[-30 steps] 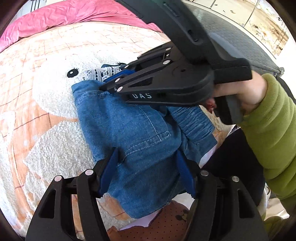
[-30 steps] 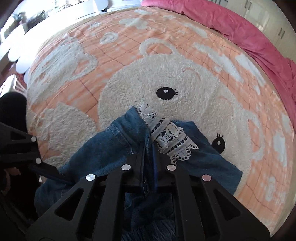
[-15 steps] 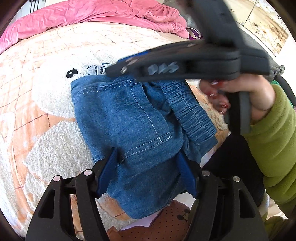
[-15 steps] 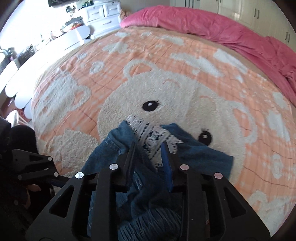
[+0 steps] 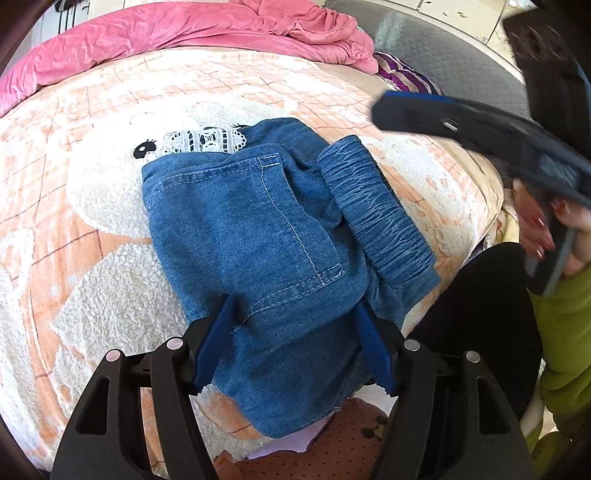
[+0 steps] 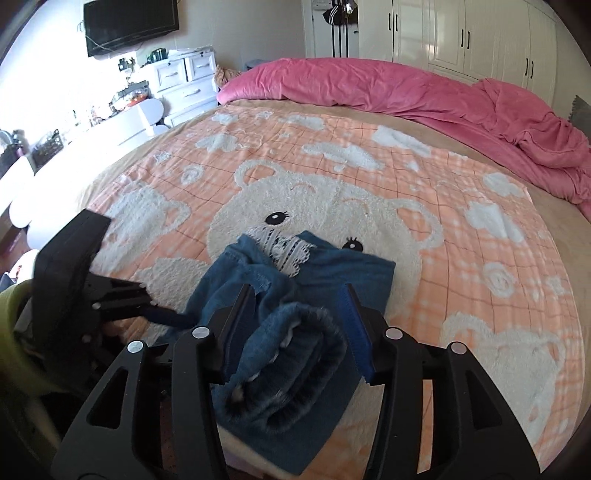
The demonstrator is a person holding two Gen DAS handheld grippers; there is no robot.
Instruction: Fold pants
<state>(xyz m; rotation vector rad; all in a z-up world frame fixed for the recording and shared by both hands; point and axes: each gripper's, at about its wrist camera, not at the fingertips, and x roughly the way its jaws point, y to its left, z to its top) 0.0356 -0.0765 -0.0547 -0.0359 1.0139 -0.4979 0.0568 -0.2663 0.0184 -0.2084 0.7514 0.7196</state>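
Left wrist view: denim pants (image 5: 258, 236), folded into a compact bundle, lie at frame centre on an orange-and-white bear-print blanket (image 5: 92, 288) covering the bed.
- White lace trim (image 5: 205, 140) shows at the bundle's upper edge, beside the printed bear's eye.
- Ruched elastic waistband (image 5: 373, 218) runs diagonally along the bundle's right side.
- Left claw (image 5: 291, 350), lower centre: blue-padded fingers (image 5: 216, 343) stand apart, one on each side of the bundle's near end. Whether the pads press the denim cannot be told.
- Right claw (image 5: 461, 125), upper right, blurred, lifted clear of the pants, held by a hand (image 5: 554, 229) with red nails in a green sleeve (image 5: 565, 332).
- Pink duvet (image 5: 184, 33) lies crumpled along the top of the frame.

Right wrist view: same pants (image 6: 295, 325) at lower centre, lace (image 6: 286, 247) at their far end over the bear's face.
- Right claw (image 6: 299, 325): jaws opening; the rolled denim is seen between the fingers, pads not touching it.
- Left claw (image 6: 166, 315), left of frame, its tip at the bundle's left edge.
- Pink duvet (image 6: 406, 92), upper right; white drawers (image 6: 184, 77) and wall-mounted television (image 6: 129, 22), upper left; white wardrobe (image 6: 480, 37) at top right.
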